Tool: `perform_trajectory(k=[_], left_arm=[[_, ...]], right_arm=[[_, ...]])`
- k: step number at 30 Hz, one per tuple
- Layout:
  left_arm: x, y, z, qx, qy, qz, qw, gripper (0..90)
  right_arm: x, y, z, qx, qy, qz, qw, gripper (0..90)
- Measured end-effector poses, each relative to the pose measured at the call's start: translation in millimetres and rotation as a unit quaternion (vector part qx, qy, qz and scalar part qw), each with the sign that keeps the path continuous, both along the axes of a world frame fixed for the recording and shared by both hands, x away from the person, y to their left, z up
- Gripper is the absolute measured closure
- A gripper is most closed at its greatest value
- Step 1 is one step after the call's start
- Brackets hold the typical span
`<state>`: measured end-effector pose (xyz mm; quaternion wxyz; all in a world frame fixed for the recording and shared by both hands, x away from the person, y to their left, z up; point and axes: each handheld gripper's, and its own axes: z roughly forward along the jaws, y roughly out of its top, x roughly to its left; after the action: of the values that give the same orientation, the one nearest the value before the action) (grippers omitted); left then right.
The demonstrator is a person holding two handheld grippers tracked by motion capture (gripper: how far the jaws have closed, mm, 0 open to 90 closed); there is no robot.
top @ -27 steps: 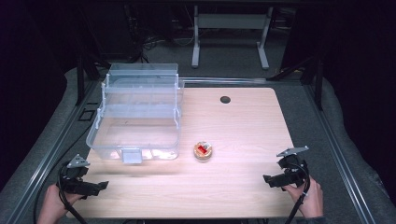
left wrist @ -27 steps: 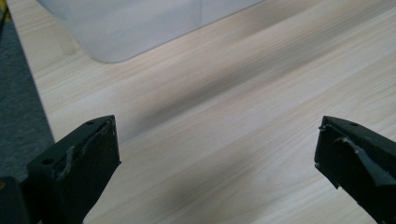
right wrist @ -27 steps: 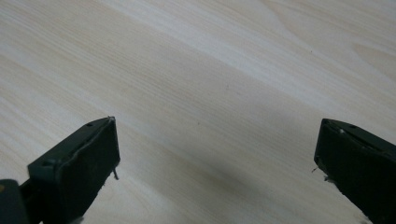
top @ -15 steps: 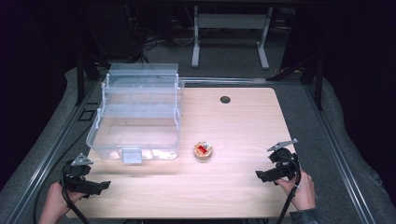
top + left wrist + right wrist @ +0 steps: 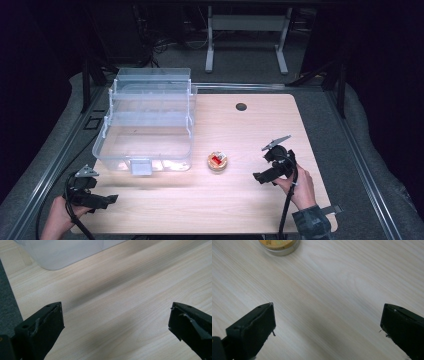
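round shallow tin (image 5: 217,161) on pale woodgrain worktop (image 5: 240,210); right gripper view adds metal rim; both hand-held grippers, left (image 5: 111,199) and right (image 5: 259,177), jaws apart, empty.

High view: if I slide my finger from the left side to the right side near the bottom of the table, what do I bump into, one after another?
Left gripper → clear plastic box → small round tin → right gripper, both grippers open.
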<state>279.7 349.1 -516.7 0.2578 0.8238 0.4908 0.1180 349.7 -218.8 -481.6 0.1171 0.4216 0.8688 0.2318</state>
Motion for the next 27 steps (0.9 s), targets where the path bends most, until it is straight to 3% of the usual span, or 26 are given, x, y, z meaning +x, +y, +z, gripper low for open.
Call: perform_trajectory(k=[13, 19, 25, 27], left_arm=[[3.4, -1.3, -1.2, 0.008, 0.022, 0.004, 0.9997, 0.1], [4.7, -3.1, 0.6, 0.011, 0.023, 0.005, 0.9997, 0.1], [3.7, -2.1, -2.7, 0.011, 0.026, 0.004, 0.9996, 0.1], [3.6, -1.2, -3.7, 0.012, 0.028, 0.008, 0.9995, 0.1]], right_arm=[[32.5, 57.2, -1.5, -0.001, 0.017, 0.052, 0.9985, 0.0], [45.5, 78.2, -1.6, 0.003, 0.023, 0.066, 0.9976, 0.0], [65.7, 110.2, -12.0, -0.019, 0.048, 0.084, 0.9952, 0.0], [71.5, 118.8, -19.7, -0.011, 0.06, 0.093, 0.9938, 0.0]])
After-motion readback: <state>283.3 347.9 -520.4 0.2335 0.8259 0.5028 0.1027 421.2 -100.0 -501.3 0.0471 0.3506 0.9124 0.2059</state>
